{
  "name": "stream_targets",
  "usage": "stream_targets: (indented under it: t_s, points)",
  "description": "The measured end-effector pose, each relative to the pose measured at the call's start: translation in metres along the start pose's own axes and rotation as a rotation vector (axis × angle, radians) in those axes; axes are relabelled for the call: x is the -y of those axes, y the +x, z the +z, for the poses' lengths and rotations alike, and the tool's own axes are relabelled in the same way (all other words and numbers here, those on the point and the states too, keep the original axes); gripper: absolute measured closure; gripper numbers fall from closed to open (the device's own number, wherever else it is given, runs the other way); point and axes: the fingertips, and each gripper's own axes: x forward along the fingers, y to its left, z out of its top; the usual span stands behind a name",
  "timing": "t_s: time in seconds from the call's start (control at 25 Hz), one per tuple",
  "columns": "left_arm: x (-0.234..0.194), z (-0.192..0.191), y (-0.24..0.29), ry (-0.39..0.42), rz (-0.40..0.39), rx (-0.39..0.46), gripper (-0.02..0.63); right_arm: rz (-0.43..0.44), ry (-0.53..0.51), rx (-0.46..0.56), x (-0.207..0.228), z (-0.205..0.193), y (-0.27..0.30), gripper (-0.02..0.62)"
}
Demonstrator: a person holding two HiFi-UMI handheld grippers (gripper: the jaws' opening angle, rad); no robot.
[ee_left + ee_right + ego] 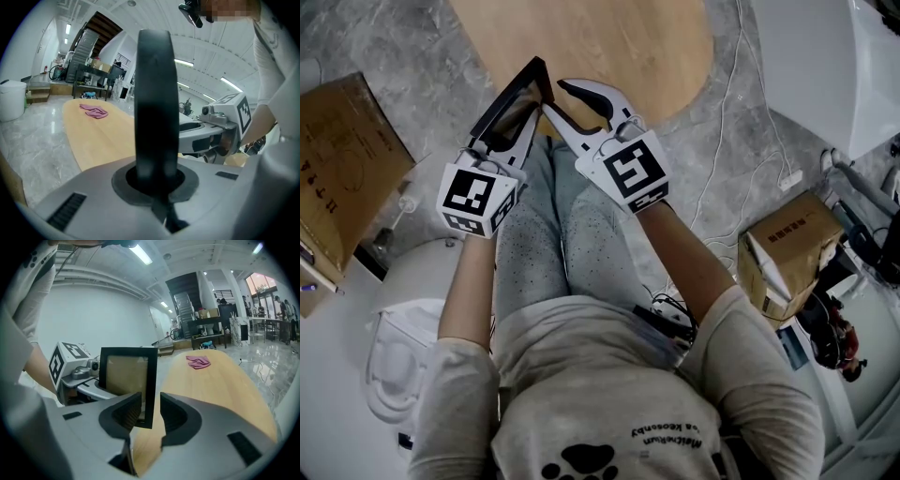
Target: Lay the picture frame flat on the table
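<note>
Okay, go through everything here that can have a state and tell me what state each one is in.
picture frame: held upright, not yet lying flat on the table.
left gripper: shut on the picture frame's edge.
right gripper: open, the frame's edge between its jaws, pads not pressing.
pink cloth: crumpled, lying on the table.

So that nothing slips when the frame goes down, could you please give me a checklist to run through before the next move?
1. Left hand-held gripper clamped on picture frame: ok.
2. Right hand-held gripper gripping it: not ok; jaws open, frame edge between them untouched.
3. Frame lying flat: not ok; it stands upright.
4. Landing spot on table bare: ok; pink cloth lies at the far end.
5. Frame touching table: cannot tell.
</note>
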Motion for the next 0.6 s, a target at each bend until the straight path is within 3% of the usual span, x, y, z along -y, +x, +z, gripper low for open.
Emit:
stream_targets:
  t_s: [0.32,0.44,0.6]
  points:
    - [0.012,-0.009,-0.004,0.041,-0.085,-0.010,0.588,0.019,0.012,-0.022,-0.005,-0.010,-0.002,0.477]
    - [0.011,-0.011,-0.004,0.056,-0.110,-0.016,0.588,0.033,0.026,-0.024,-0.007,-0.012,-0.001,0.517]
    - [0.011,-0.014,-0.003,0.066,-0.135,-0.033,0.588,0.032,0.061,-0.028,-0.006,-0.016,-0.001,0.522]
